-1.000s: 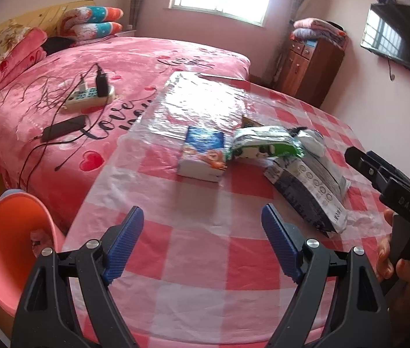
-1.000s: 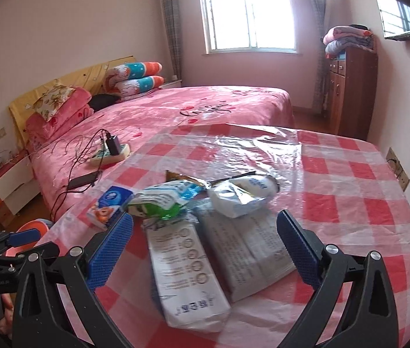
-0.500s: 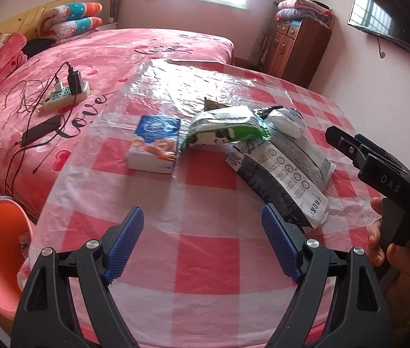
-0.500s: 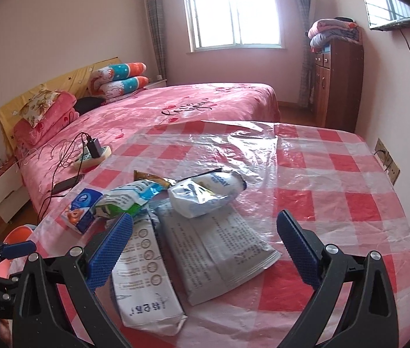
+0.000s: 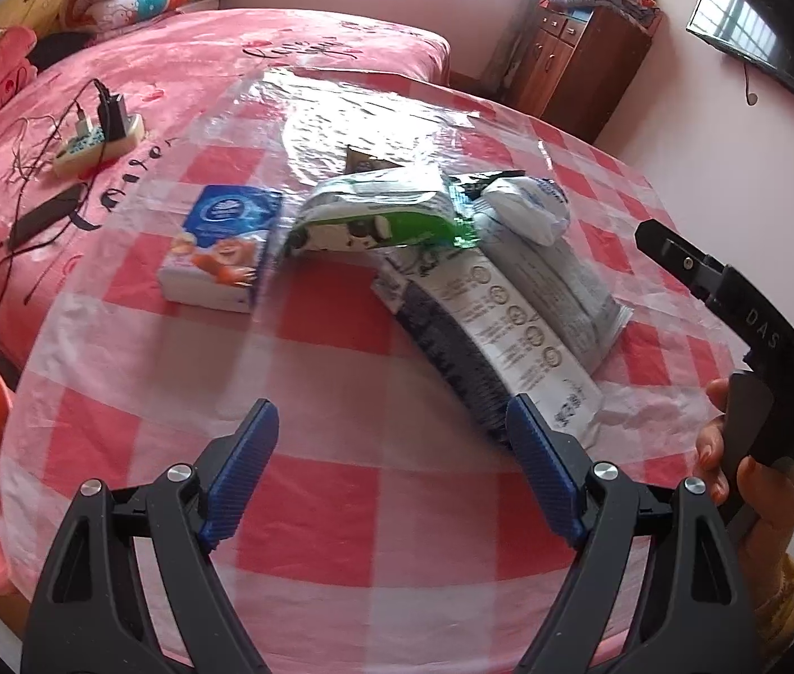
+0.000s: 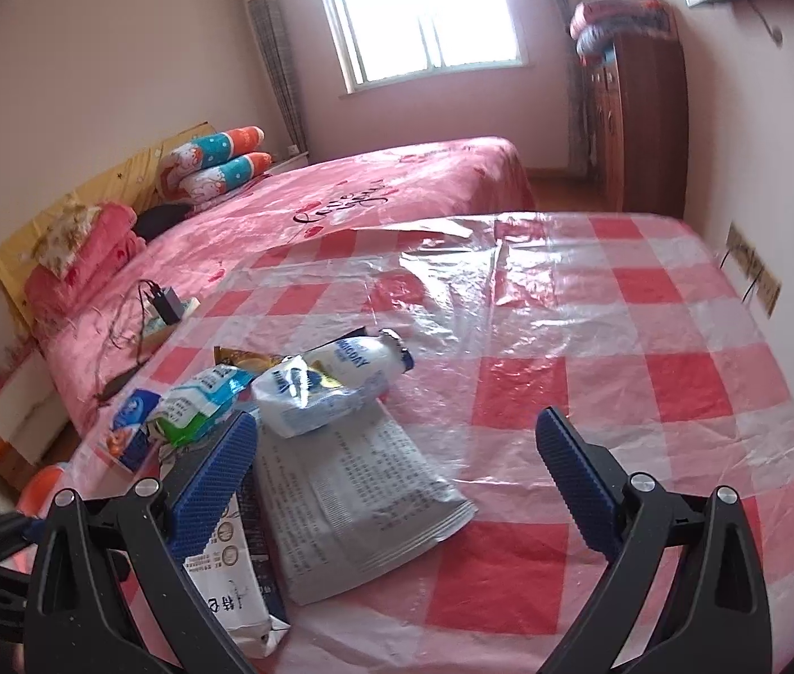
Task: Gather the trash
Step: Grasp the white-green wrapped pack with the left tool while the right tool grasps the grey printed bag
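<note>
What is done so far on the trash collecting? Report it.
Nothing looks collected. The green-and-white snack bag, the long black-and-white printed pouch, the grey foil pouch and the crumpled white-and-blue wrapper all lie on the checked table. Left gripper and right gripper are open, holding nothing.

Pale pink walls, a bright window (image 6: 425, 11), a pink-covered bed (image 6: 352, 196) and a wooden cabinet (image 6: 638, 123).

Bare tablecloth (image 5: 340, 483) near edge, wrapper pile (image 5: 486, 326) centre, tissue pack (image 5: 222, 247) left
</note>
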`<state>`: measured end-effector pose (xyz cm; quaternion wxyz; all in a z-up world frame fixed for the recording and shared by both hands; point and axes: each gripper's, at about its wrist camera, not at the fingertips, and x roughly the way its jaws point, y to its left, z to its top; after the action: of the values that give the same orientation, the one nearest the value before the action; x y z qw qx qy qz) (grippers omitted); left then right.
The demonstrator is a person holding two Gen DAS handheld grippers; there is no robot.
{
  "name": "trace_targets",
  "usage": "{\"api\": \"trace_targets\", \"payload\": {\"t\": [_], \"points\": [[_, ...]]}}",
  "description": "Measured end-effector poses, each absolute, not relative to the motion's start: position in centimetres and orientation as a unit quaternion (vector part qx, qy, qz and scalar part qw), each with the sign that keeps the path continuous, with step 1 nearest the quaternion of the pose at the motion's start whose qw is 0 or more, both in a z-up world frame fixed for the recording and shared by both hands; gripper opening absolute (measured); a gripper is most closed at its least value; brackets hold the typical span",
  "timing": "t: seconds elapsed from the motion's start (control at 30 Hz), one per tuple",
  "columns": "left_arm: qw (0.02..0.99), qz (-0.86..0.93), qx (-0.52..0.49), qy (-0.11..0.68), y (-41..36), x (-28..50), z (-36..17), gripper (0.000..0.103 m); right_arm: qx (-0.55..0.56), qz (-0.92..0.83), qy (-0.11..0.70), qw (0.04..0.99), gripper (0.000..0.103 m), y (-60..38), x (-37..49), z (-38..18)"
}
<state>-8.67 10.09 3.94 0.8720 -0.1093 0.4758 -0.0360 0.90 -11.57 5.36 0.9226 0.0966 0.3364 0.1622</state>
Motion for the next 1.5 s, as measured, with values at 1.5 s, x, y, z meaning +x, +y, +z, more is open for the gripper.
{"api": "trace_targets", "payload": {"t": [1.5], "points": [[0.877,-0.050,-0.118,0.462,11.4,3.9,3.1,0.084,-0.001,0.230,0.423,0.876,0.086,-6.3,3.2,1.9]]}}
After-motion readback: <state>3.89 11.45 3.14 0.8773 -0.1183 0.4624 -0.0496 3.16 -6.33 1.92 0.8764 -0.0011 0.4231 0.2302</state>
